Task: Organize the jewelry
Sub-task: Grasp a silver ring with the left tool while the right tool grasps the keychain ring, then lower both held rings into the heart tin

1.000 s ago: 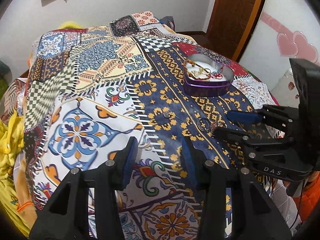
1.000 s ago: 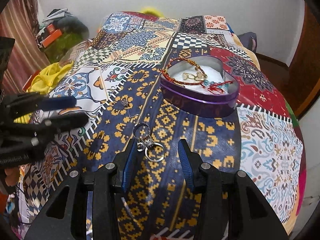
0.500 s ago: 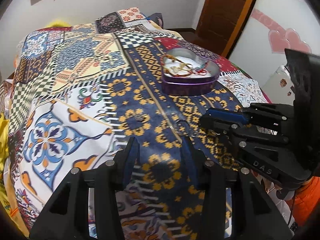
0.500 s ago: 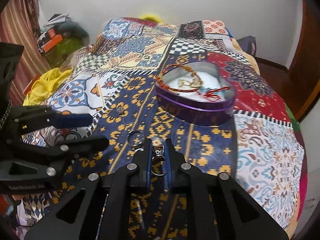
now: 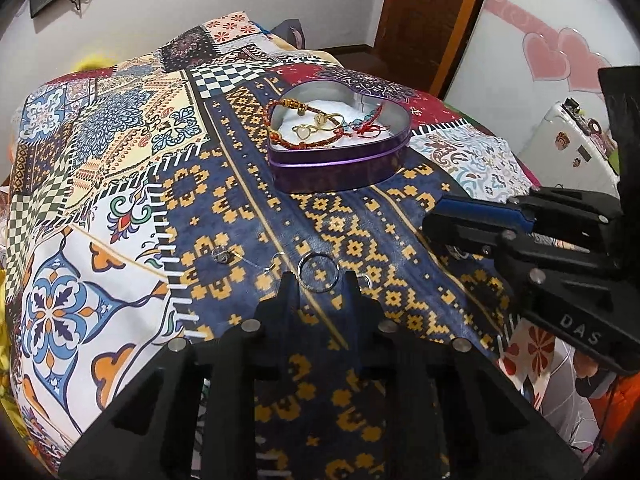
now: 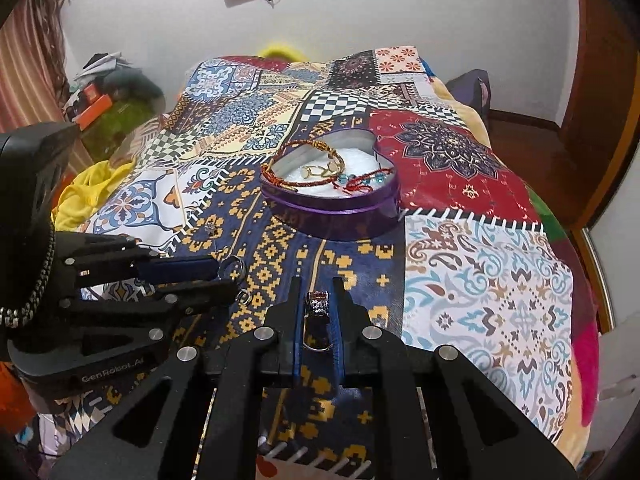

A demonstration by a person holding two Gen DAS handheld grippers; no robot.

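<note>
A purple heart-shaped tin (image 5: 340, 164) stands on the patchwork bedspread (image 5: 120, 184), holding red and gold bracelets and rings; it also shows in the right wrist view (image 6: 332, 208). My right gripper (image 6: 317, 292) is shut on a jewelled silver ring (image 6: 318, 304), lifted above the cloth. My left gripper (image 5: 318, 284) has its fingers closed in around a silver key ring (image 5: 318, 278) that lies on the cloth; in the right wrist view its tips reach that ring (image 6: 232, 268). A small earring (image 5: 222, 256) lies to its left.
The right gripper's body (image 5: 560, 264) fills the right side of the left wrist view. Yellow cloth (image 6: 88, 192) and clutter lie left of the bed. A wooden door (image 5: 428, 12) stands behind the bed's far right.
My right gripper closed on the jewelled ring and lifted it. My left gripper moved forward and right and narrowed around the silver key ring.
</note>
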